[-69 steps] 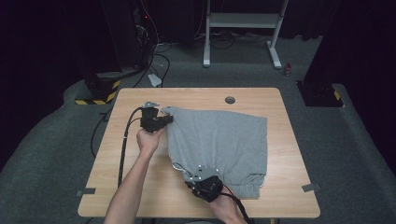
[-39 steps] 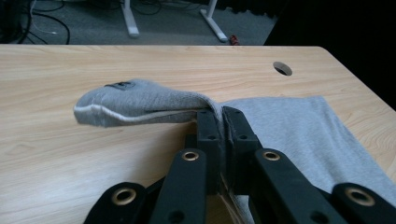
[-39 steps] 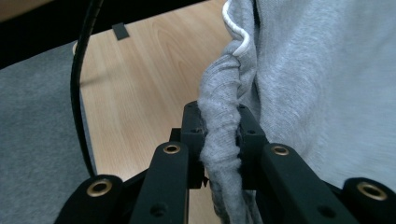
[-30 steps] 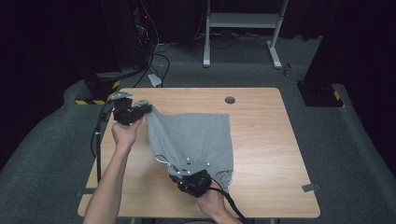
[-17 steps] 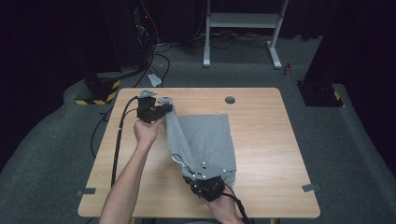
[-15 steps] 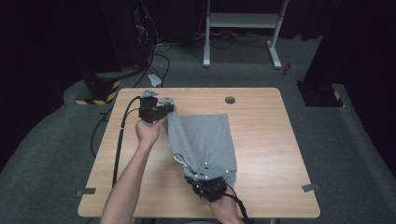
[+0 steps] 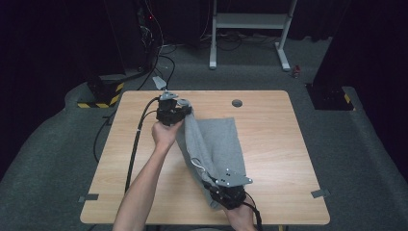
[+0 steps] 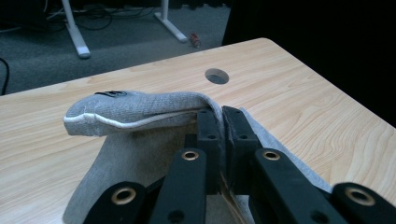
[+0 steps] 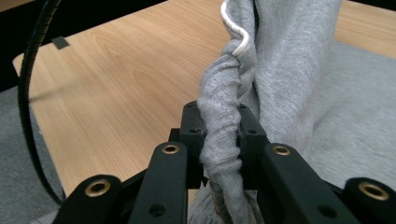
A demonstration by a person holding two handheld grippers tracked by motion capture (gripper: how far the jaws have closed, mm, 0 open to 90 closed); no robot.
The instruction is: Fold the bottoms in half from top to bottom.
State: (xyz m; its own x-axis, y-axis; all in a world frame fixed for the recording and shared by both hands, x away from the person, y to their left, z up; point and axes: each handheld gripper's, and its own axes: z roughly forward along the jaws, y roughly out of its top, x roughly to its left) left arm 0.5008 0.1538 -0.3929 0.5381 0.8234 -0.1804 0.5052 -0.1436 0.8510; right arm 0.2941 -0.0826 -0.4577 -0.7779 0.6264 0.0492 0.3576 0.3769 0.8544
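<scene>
Right gripper (image 7: 226, 188): nearest you, at the table's (image 7: 288, 144) near edge; your jaws are clenched on a twisted bunch of the grey garment (image 7: 211, 144).
Left gripper (image 7: 173, 111): farther off, jaws pinched tight on the garment's hemmed edge.
Garment: folded lengthwise, partly lifted, the rest lying mid-table.
Risk: pull your hands apart too hard and the thin far hem may slip out; the fold would then collapse.
Writing: a small dark tag (image 8: 111, 94) on the hem, too small to read.
</scene>
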